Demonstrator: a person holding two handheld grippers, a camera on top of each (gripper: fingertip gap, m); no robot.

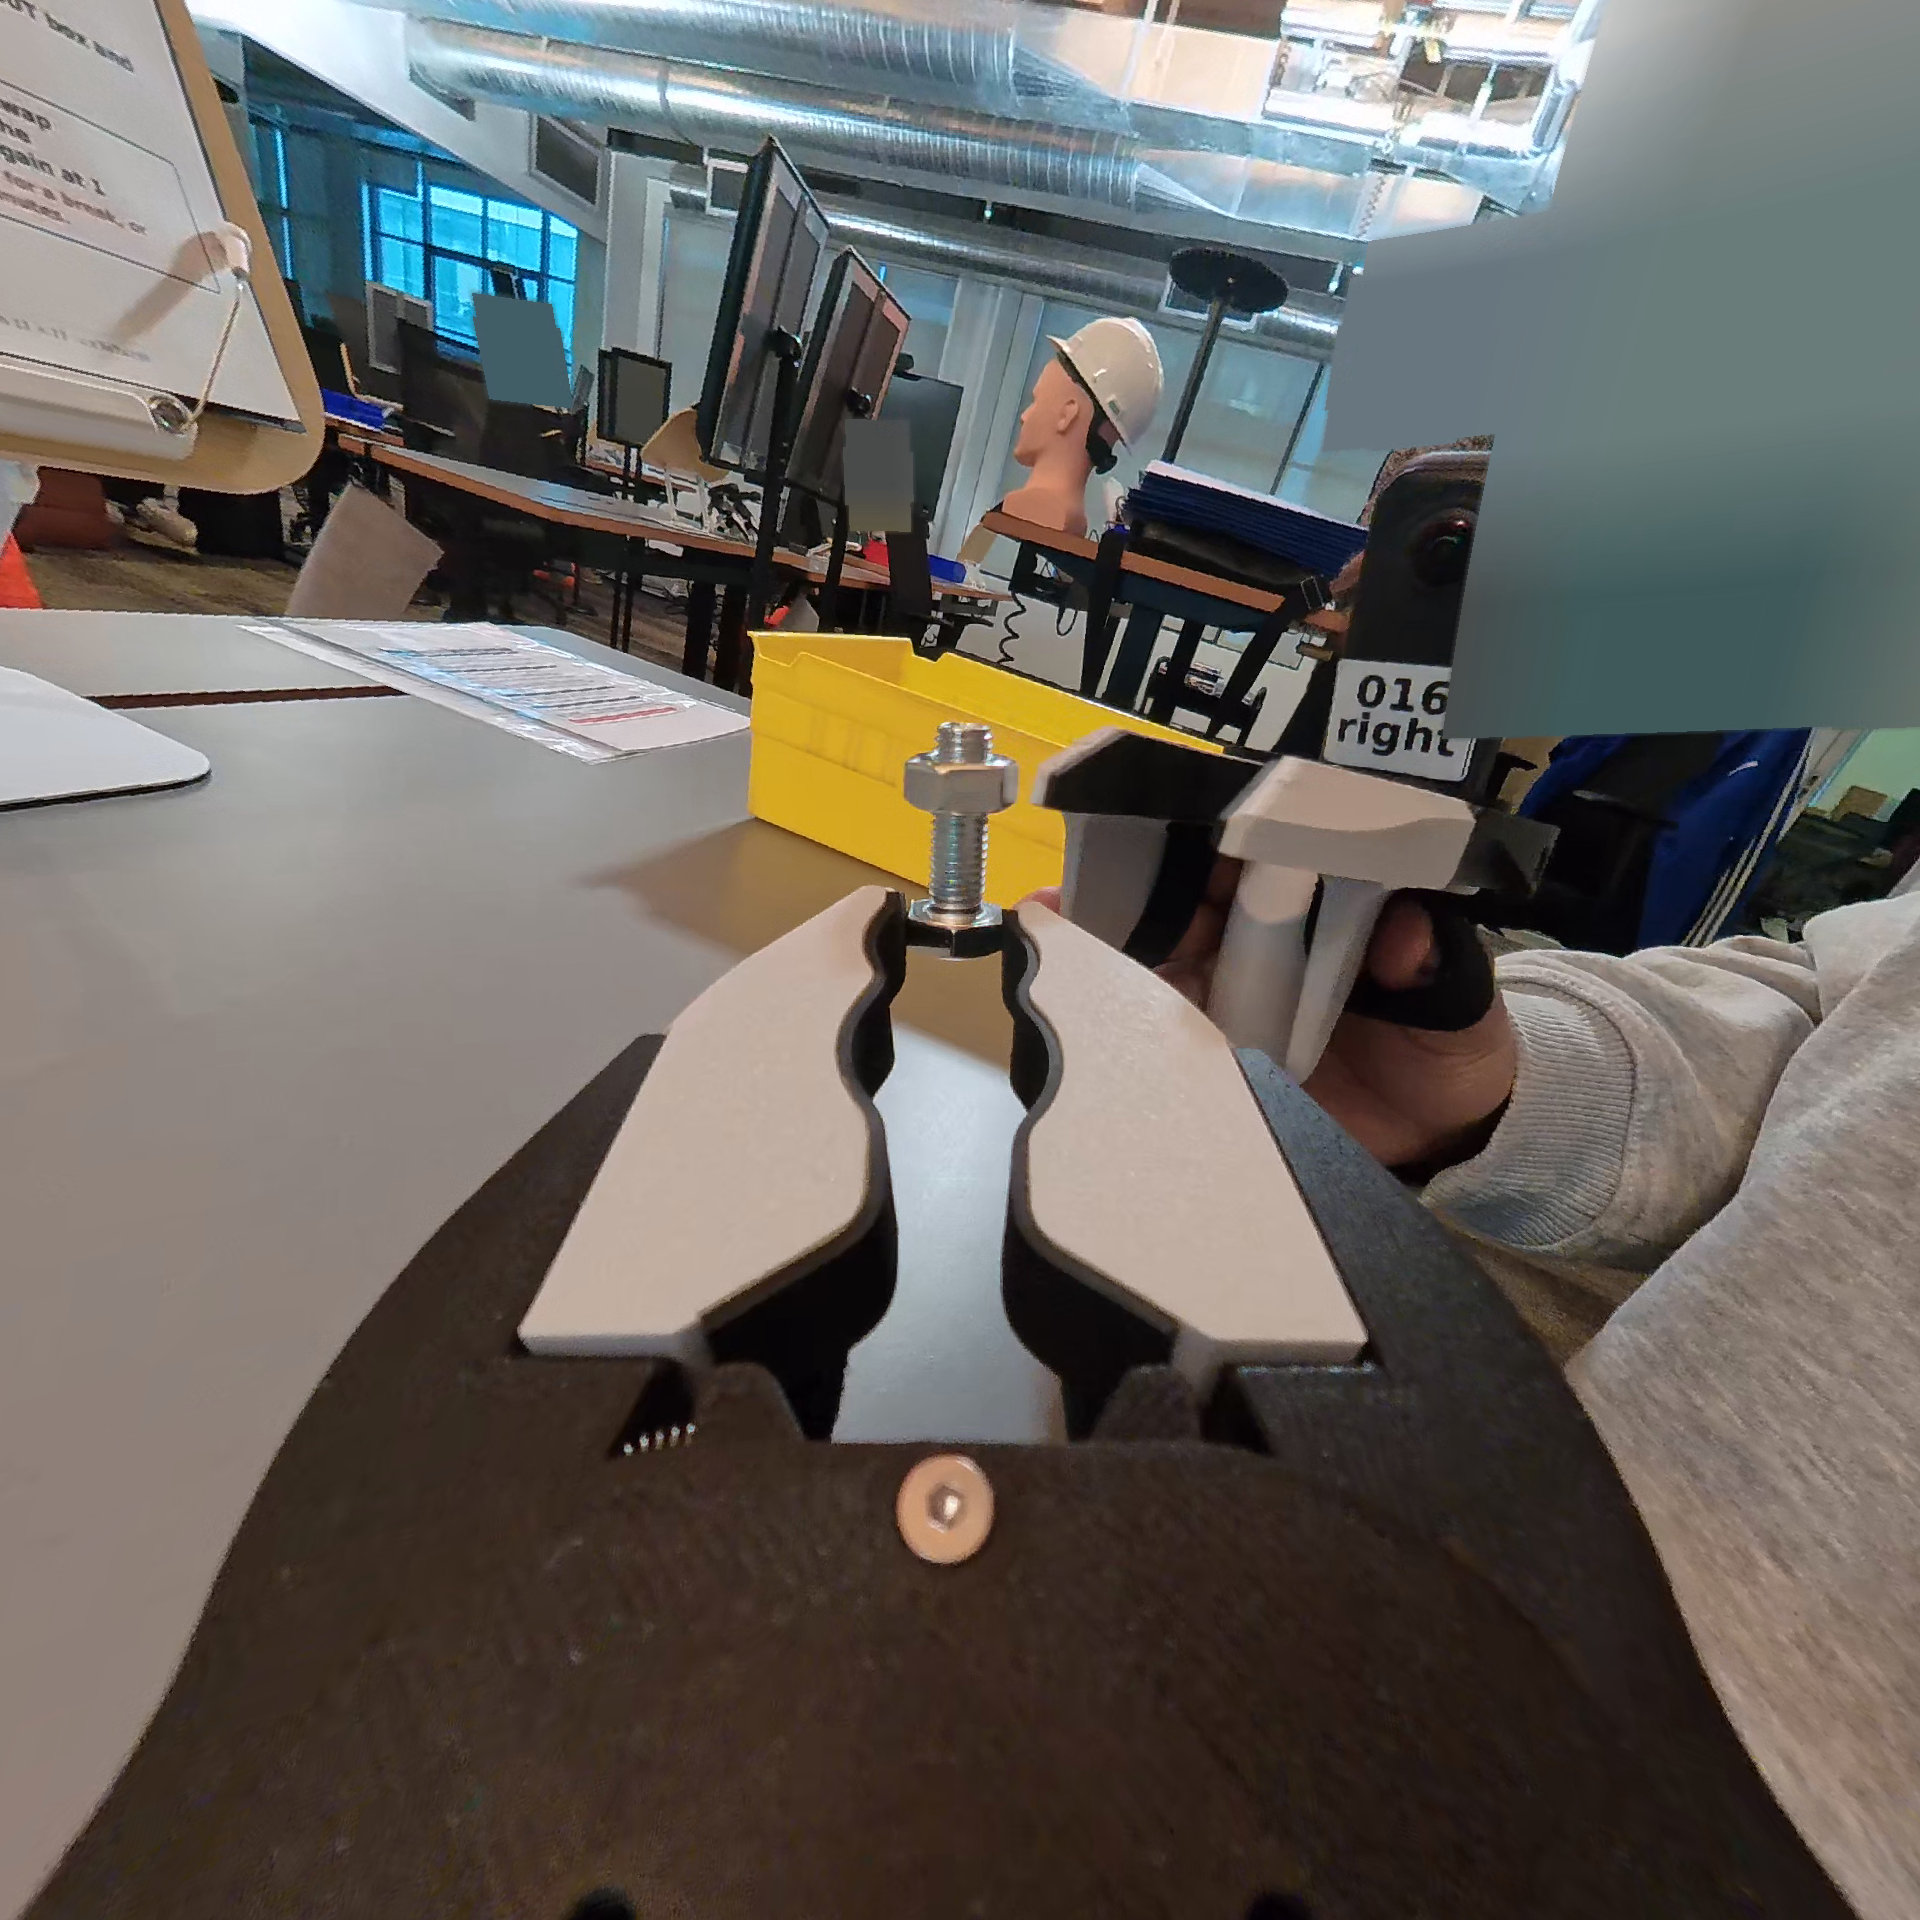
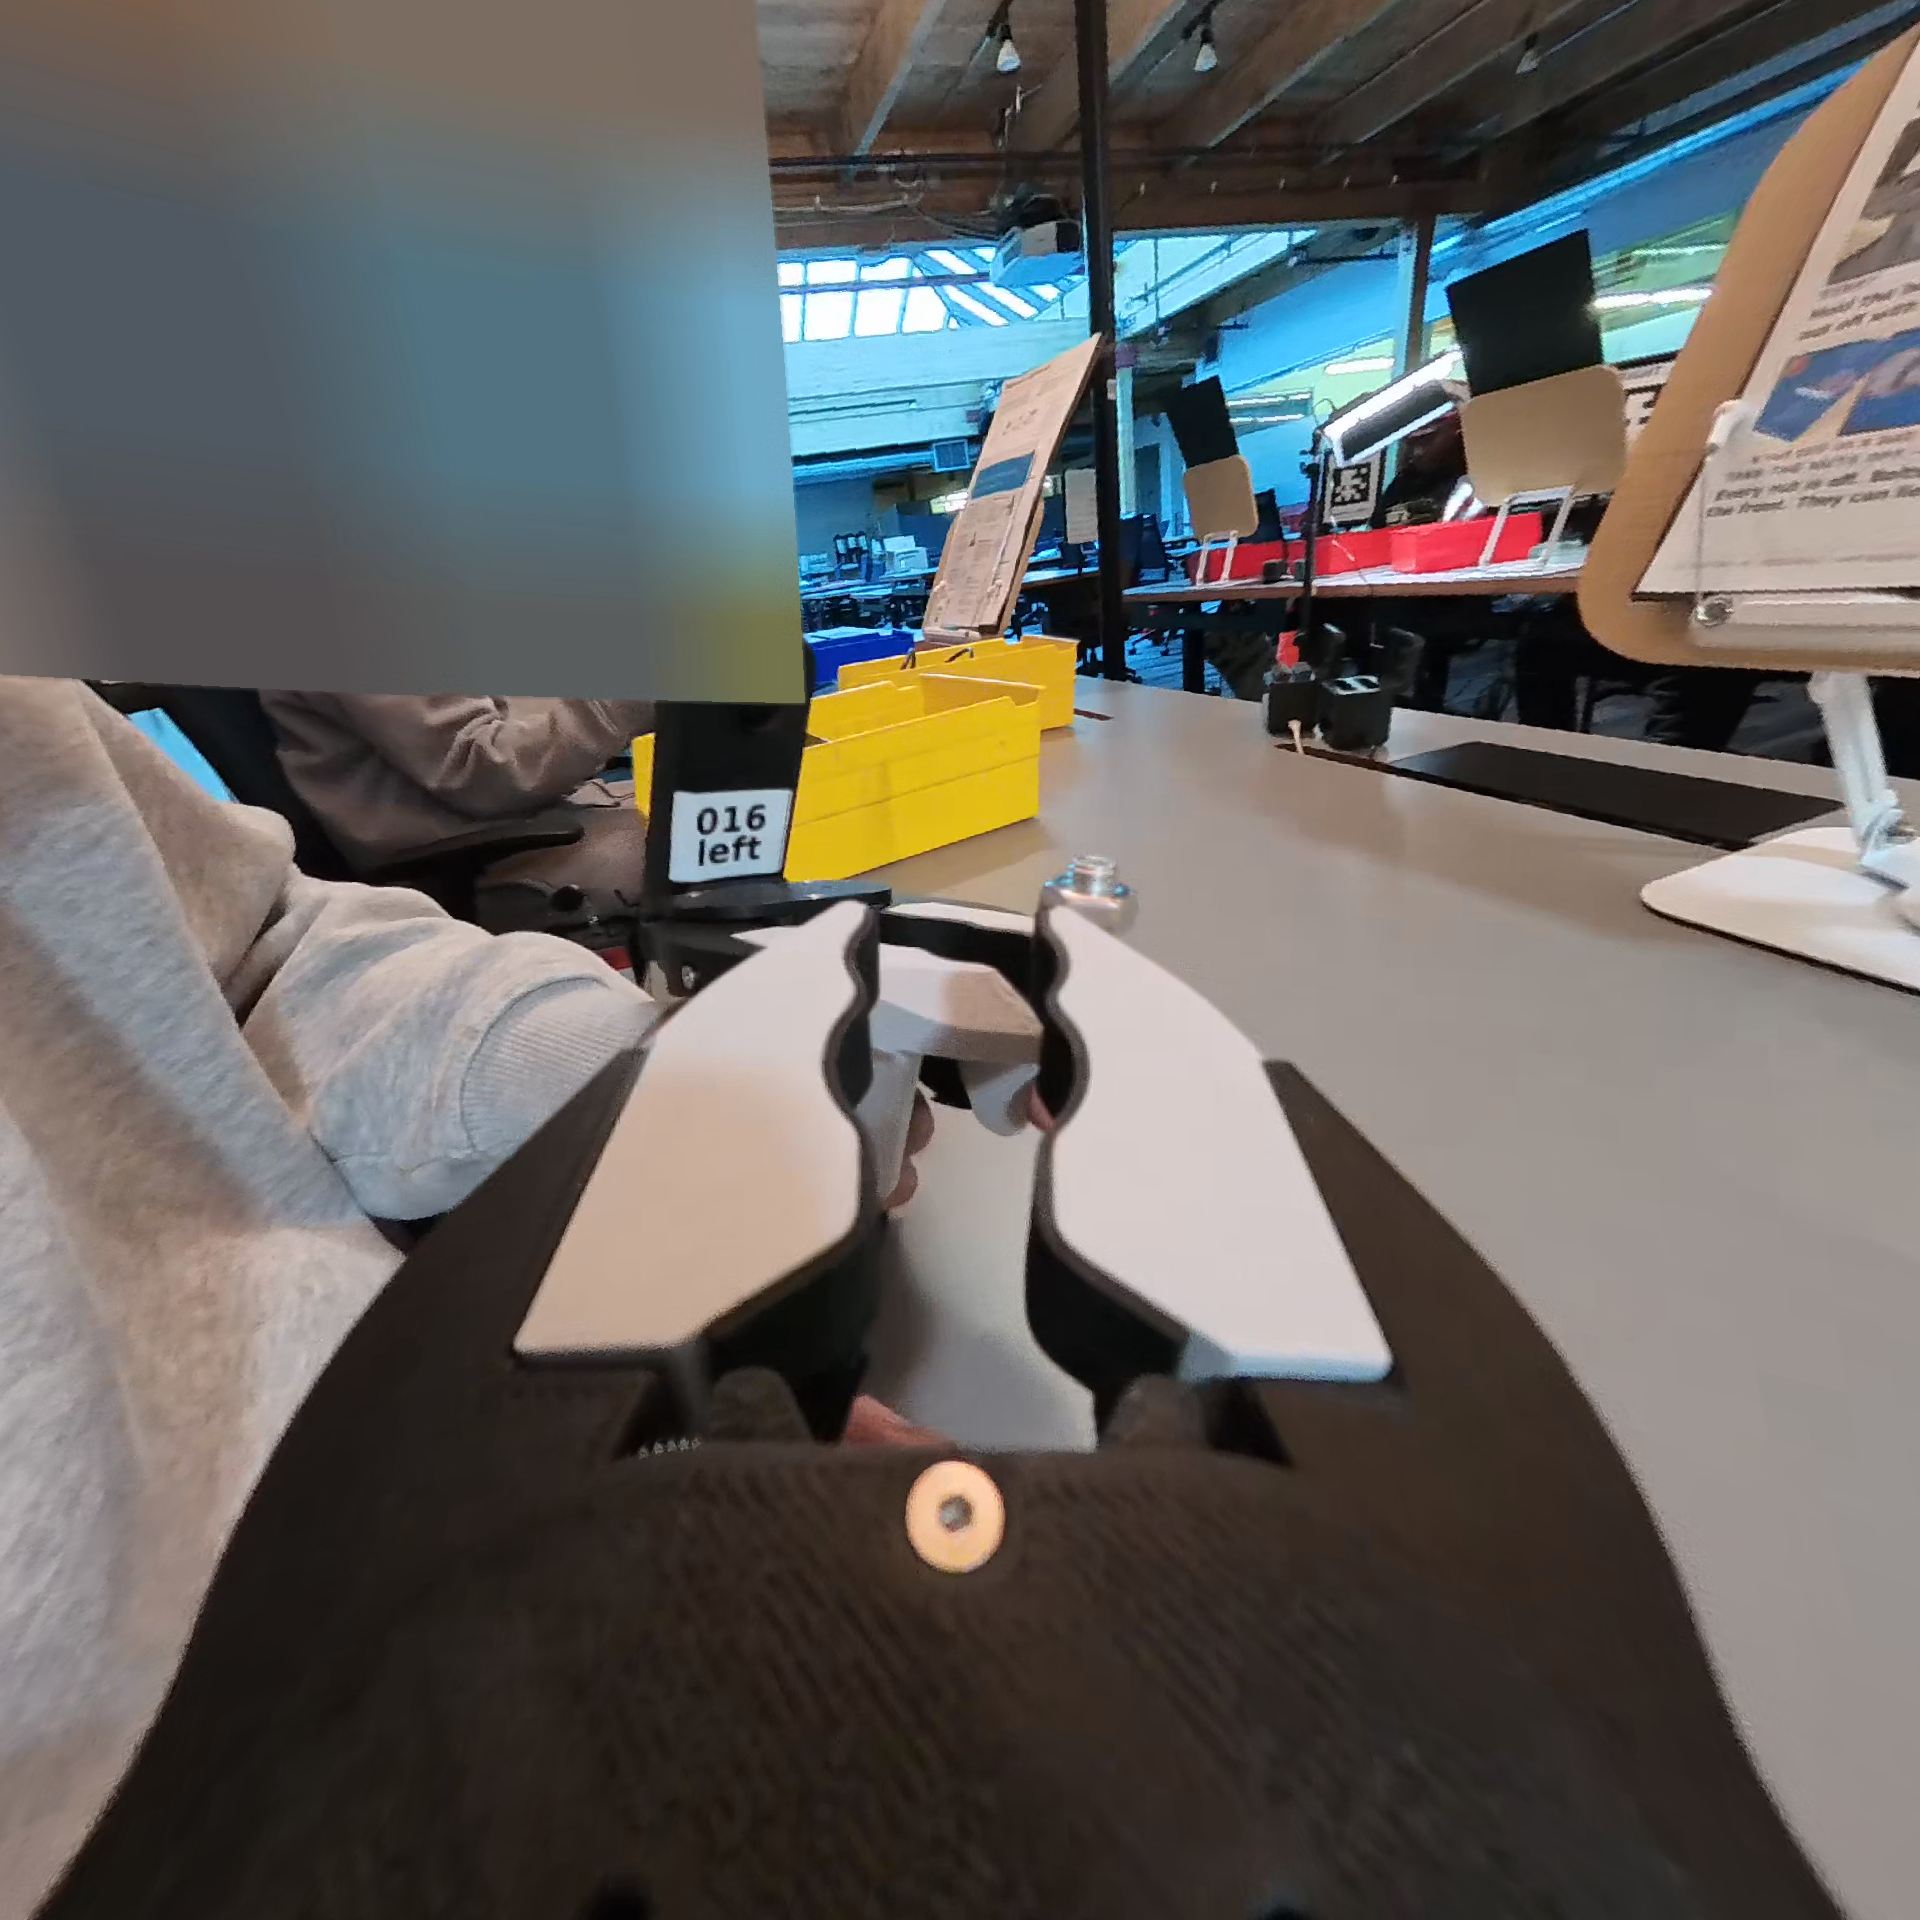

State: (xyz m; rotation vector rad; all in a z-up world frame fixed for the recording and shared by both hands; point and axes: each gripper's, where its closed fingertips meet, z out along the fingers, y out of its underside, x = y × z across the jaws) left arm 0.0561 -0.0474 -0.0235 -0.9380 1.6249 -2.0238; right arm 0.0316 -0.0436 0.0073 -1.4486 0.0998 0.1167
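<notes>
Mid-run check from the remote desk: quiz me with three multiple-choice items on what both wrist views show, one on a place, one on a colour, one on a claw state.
1. Where does the bolt stand?
A. Upright, its head between the left claw fingertips
B. Flat on the table
C. Inside the bin

2. What colour is the bin behind the bolt?
A. Red
B. Yellow
C. Green

3. What is the state of the right claw?
A. Shut on the nut
B. Shut on the bolt
C. Open, holding nothing

Answers:
1 A, the left wrist view shows the hex head pinched at the fingertips, with the threaded shank rising and a nut near its top.
2 B, the bin on the grey table is plainly yellow.
3 C, the right wrist view shows a clear gap between its fingers with nothing in it; the nut sits just beyond the tips.
</notes>
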